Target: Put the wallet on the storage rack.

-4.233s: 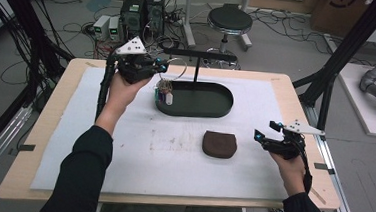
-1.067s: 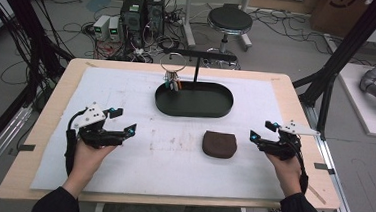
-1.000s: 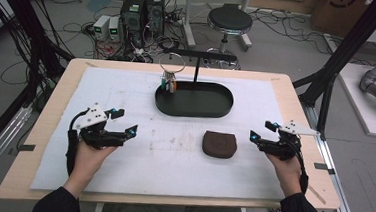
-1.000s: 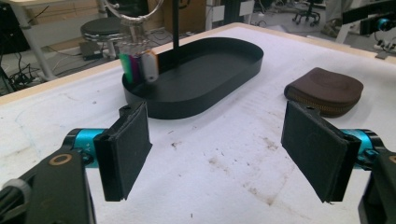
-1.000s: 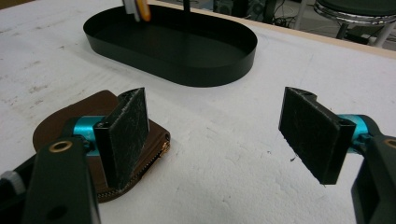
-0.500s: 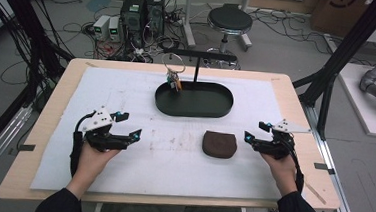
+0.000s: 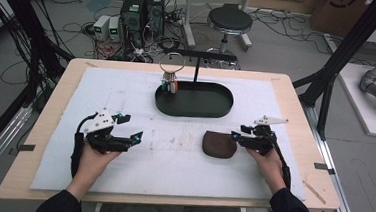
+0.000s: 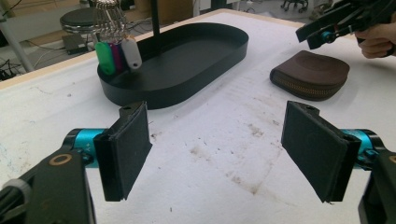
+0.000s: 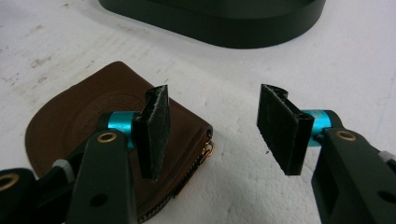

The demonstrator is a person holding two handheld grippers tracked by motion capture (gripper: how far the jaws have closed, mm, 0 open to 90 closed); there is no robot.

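Two grippers: my right gripper, jaws just narrowing, nothing clamped, must straddle the brown zip pouch's corner; my left gripper gapes empty.

Things around the work
Black oval tray with hanging key tags stands beyond the tongs; stool further behind.

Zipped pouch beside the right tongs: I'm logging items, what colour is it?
Dark brown leather pouch with a brass zip pull; clearest in the right gripper view.

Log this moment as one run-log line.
right gripper: jaws just closing, nothing gripped, at edge of brown zipped leather pouch | left gripper: open, empty | keys with coloured tags: hanging over black oval tray
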